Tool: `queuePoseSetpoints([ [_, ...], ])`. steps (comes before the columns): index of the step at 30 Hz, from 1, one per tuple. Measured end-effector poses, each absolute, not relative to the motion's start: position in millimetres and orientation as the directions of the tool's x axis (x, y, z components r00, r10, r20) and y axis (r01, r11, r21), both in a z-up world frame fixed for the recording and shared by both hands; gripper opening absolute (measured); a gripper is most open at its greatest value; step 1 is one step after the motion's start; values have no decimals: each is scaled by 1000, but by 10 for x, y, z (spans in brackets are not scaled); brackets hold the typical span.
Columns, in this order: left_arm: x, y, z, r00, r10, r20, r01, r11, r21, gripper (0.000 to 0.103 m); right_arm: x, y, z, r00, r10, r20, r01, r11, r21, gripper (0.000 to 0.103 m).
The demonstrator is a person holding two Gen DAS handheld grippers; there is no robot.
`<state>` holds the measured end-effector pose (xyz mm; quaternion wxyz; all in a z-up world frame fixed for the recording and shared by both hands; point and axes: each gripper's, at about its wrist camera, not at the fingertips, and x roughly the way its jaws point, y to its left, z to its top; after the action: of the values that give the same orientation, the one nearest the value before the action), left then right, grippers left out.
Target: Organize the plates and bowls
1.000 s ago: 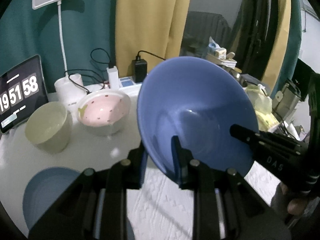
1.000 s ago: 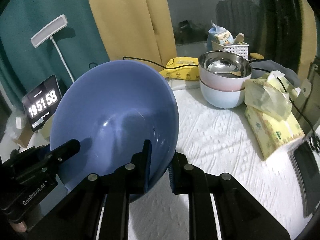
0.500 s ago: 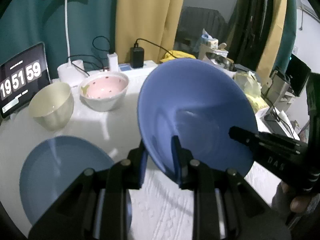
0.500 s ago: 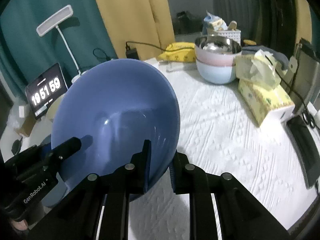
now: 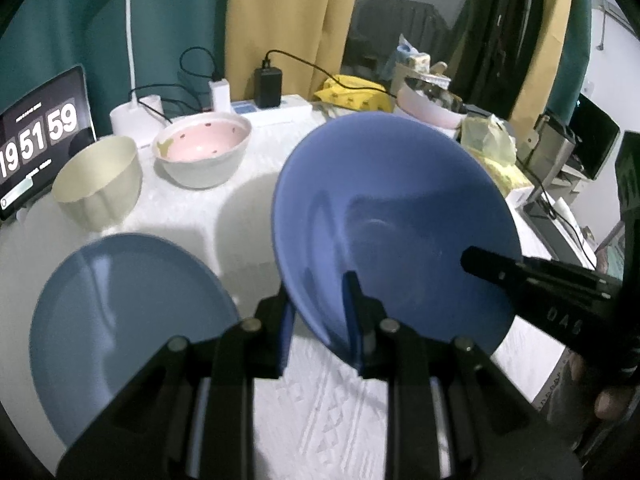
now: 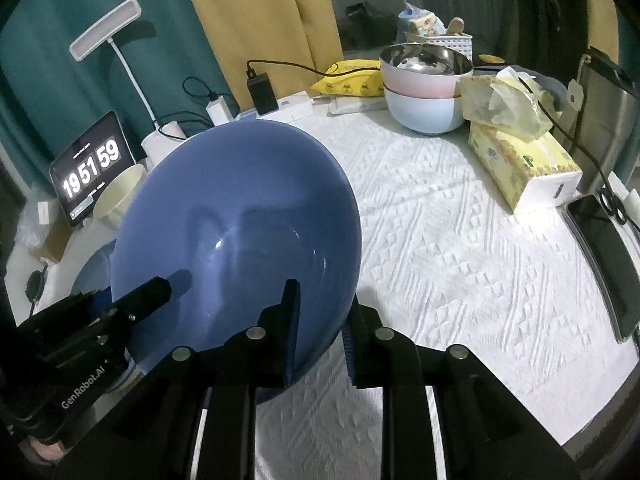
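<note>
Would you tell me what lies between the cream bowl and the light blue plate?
Nothing: bare white tablecloth separates cream bowl and light blue plate, in the left wrist view.

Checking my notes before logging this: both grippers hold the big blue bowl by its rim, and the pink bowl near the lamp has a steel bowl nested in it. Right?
Not quite. In the left wrist view the pink bowl near the lamp is empty. Both grippers, left and right, do hold the big blue bowl.

Glossy smooth blue bowl (image 6: 240, 216), shiny metal bowl (image 6: 426, 60), white tablecloth (image 6: 460, 248) woven in raised, rough-looking patterns
</note>
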<state>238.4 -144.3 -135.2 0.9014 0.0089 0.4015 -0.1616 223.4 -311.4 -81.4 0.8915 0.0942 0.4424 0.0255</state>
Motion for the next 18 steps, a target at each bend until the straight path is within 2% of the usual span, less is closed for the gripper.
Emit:
queuePoseSetpoints([
  [12, 2313, -1463, -1443, 567, -311, -763, 318, 937, -145, 25, 2168, -3129, -790, 587, 104, -803, 65, 982, 176, 23],
  [18, 2274, -1452, -1396, 576, -313, -755, 317, 937, -146, 32, 2151, -3156, -749, 597, 83, -798, 81, 983, 162, 29],
])
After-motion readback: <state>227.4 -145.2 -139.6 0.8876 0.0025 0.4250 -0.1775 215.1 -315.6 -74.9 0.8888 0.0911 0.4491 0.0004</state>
